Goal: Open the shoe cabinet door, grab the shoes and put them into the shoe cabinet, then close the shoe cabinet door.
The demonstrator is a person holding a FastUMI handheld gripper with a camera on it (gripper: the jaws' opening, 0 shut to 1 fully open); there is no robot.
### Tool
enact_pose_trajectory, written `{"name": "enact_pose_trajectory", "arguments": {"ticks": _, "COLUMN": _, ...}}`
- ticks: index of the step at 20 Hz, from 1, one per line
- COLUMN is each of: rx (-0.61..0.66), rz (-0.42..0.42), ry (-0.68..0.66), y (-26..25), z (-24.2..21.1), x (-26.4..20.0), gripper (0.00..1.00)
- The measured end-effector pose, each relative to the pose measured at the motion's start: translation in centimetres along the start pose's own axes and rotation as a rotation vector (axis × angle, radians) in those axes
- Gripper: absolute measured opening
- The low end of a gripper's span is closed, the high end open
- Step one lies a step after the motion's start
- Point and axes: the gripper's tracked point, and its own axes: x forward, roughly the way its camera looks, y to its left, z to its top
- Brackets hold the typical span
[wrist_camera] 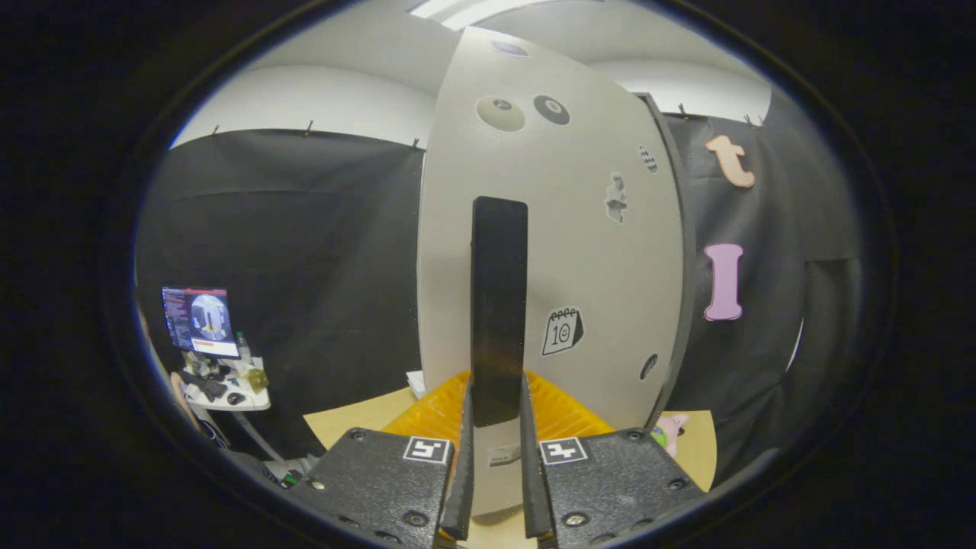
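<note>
**Gripper clamped on the door handle**

The gripper (497, 450) has its fingers narrow, one on each side of the tall dark handle (499, 305), and both appear to press on its lower end. The handle stands upright on the pale cabinet door (587, 252), which carries a few stickers (563, 330) and is seen at an angle. Whether the door is being swung open or shut I cannot tell, and no shoes can be made out.

To do this step well, I judge the grip should stay firm and low on the handle, and the pull should follow the door's arc, not a straight line, so the fingers do not slide off.

The gripper points level at the door, square to the handle, above an orange mat (442, 415) on brown board (358, 419).
</note>
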Motion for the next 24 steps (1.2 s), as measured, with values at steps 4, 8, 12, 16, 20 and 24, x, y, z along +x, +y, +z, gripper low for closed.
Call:
{"name": "enact_pose_trajectory", "arguments": {"ticks": 4, "rx": 0.036, "rz": -0.025, "ry": -0.020, "y": -1.1, "z": 0.0, "x": -1.6, "gripper": 0.30}}
{"name": "enact_pose_trajectory", "arguments": {"ticks": 8, "rx": 0.068, "rz": -0.046, "ry": -0.034, "y": -2.2, "z": -0.1, "x": -2.7, "gripper": 0.30}}
{"name": "enact_pose_trajectory", "arguments": {"ticks": 12, "rx": 0.056, "rz": -0.087, "ry": -0.054, "y": -3.4, "z": -0.1, "x": -3.9, "gripper": 0.30}}
{"name": "enact_pose_trajectory", "arguments": {"ticks": 16, "rx": -0.016, "rz": -0.234, "ry": -0.041, "y": -5.5, "z": -1.3, "x": -5.7, "gripper": 0.28}}
{"name": "enact_pose_trajectory", "arguments": {"ticks": 20, "rx": -0.048, "rz": -0.529, "ry": -0.132, "y": -9.7, "z": -0.5, "x": -11.8, "gripper": 0.28}}
{"name": "enact_pose_trajectory", "arguments": {"ticks": 24, "rx": -0.063, "rz": -0.568, "ry": -0.237, "y": -5.5, "z": -0.1, "x": -14.6, "gripper": 0.85}}
